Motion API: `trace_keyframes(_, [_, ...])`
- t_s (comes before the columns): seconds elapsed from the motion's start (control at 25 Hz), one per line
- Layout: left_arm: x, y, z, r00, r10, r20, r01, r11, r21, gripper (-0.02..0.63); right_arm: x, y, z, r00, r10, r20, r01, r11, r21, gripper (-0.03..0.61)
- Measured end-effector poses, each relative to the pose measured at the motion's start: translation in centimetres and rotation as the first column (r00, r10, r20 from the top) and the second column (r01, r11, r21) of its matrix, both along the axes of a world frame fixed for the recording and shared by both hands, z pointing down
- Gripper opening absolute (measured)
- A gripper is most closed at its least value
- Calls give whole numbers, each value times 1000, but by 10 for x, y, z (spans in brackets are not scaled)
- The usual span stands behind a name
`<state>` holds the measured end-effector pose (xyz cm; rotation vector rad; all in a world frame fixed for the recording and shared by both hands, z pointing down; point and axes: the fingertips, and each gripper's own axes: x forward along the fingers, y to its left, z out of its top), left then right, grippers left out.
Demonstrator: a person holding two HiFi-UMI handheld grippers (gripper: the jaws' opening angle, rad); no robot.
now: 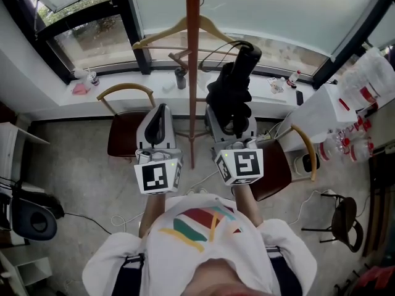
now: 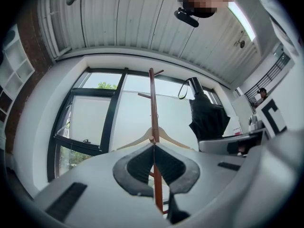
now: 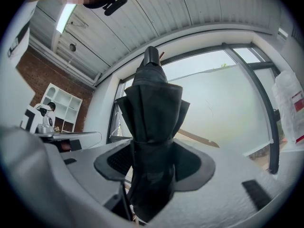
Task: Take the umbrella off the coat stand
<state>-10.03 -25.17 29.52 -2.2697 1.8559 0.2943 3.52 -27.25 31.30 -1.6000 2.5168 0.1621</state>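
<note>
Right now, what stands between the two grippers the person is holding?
The coat stand's brown pole rises between the left gripper and the right gripper, whose jaws clamp the black umbrella. The head view shows it.

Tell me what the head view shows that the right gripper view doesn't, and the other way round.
Only the head view: the chairs, the floor and the person's white shirt. Only the right gripper view: the ceiling, a white shelf, and the jaws of the right gripper pressed on the umbrella. Both: the black umbrella and the window.
</note>
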Motion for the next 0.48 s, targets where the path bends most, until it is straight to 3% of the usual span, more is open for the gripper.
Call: trace_keyframes(0.48, [8,-2,-1,1000,19,-2,-19,1000,8,8,5,-3,2,1000,19,-13,-19,1000,-19,238])
